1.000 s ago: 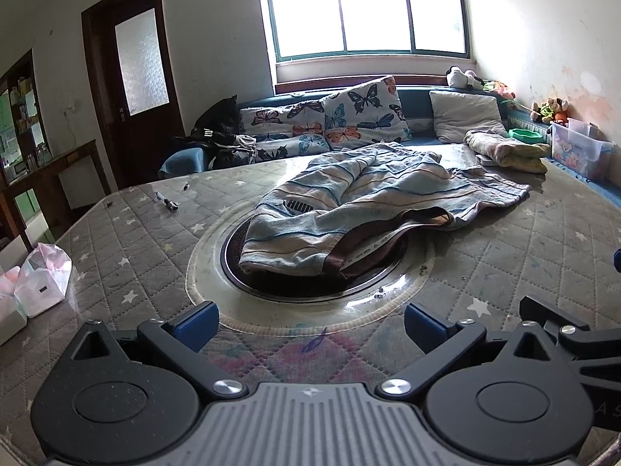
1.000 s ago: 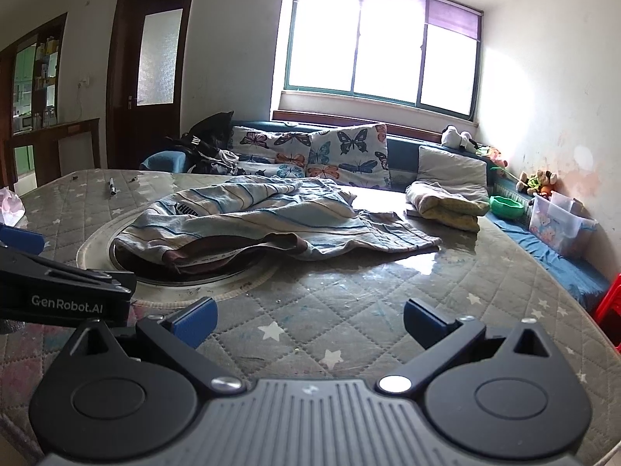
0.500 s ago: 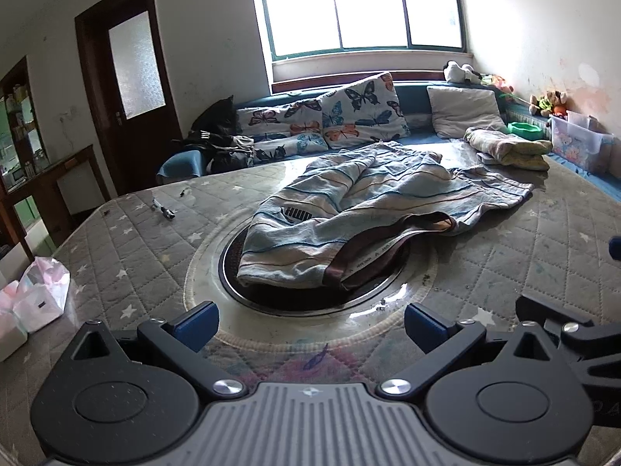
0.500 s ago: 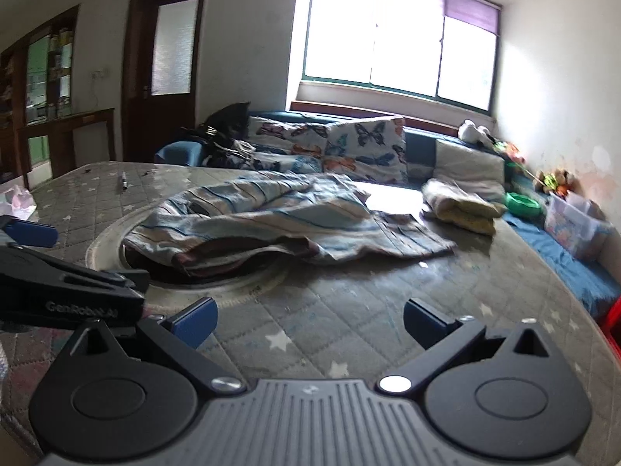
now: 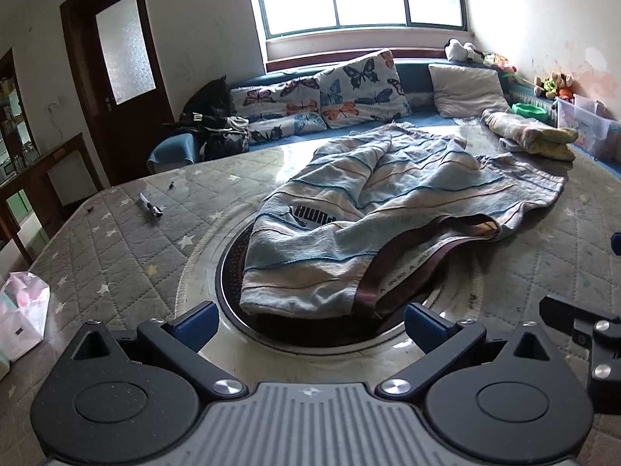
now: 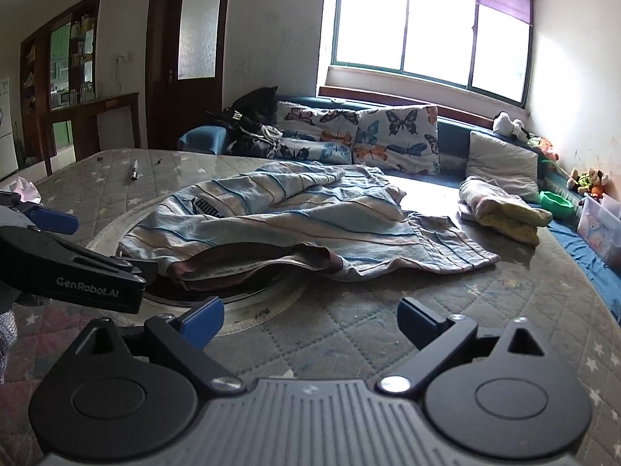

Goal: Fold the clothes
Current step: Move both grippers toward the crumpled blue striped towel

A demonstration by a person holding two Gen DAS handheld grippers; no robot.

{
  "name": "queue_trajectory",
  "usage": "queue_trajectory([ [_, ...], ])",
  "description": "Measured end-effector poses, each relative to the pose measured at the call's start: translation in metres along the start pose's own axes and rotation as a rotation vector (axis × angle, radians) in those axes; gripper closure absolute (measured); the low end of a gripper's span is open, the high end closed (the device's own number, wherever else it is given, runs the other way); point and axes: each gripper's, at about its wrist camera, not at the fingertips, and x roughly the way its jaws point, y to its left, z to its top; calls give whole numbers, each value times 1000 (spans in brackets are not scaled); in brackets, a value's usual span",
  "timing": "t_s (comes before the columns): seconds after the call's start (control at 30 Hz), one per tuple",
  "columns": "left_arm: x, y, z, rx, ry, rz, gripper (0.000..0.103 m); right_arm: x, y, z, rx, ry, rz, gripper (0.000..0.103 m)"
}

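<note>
— Striped cloth, pale blue and cream: a shirt lies crumpled in the middle of the left wrist frame, partly over a round dark inset in the quilted surface.

— Is either claw holding it?

— No. The left claw sits at the bottom centre of its frame, its blue fingertips spread wide with nothing between them, just short of the shirt's near hem. The right claw is also spread wide and empty, low in the right wrist frame, with bare quilting between its tips.

— How does the shirt lie?

— Bunched and unfolded. A brown band runs along the near opening, and a black printed logo shows toward its left side. In the right wrist frame the shirt fills the centre, and the left claw's black body shows at the left edge.

— Anything else on the surface?

— A folded yellowish bundle at the upper right, well apart from the shirt, and a pen at the left. Butterfly cushions line a blue sofa beyond, under the window.
</note>
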Motion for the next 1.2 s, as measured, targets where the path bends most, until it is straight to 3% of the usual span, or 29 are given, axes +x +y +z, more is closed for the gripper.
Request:
queue_trajectory([
  [0.63, 27, 0, 5, 76, 77, -79, 0, 53, -1, 10, -62, 94, 53, 14],
  [0.9, 38, -2, -3, 50, 120, -71, 0, 62, -3, 9, -21, 109, 52, 15],
  [1.2, 40, 1, -2, -54, 129, -20, 0, 63, -4, 6, 93, 120, 21, 15],
])
